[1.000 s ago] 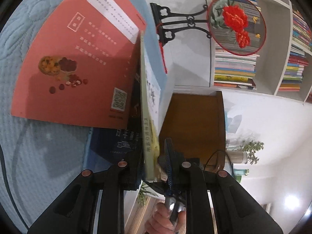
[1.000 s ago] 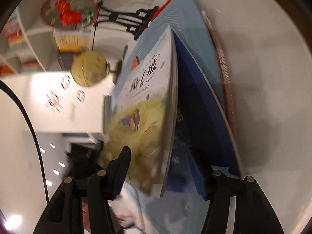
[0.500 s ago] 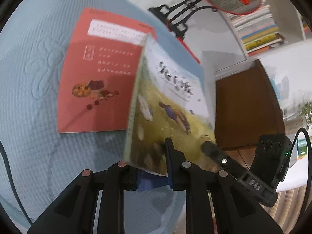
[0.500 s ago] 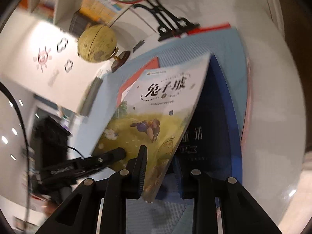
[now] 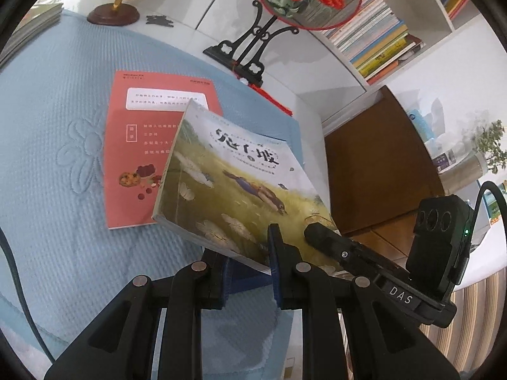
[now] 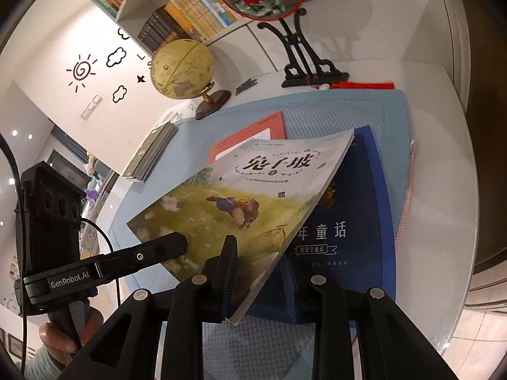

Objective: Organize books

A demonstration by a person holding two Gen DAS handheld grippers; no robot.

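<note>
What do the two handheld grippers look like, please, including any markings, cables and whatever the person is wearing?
Both are matte black with silver rivets and blue ribbed pads. The right gripper reads "DAS" and carries a lens block with a green light and a black cable. The left gripper reads "GenRobot.AI", with a similar block and cable. The person's hand shows a pale sleeve.

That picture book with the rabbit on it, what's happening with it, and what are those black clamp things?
A person is tidying books using two hand-held grippers. Both the left gripper and the right gripper are clamped on the lower edge of the picture book, holding it tilted above a blue mat. A red book lies flat on the mat, and a dark blue book lies under the raised one. A globe and full bookshelves stand behind.
</note>
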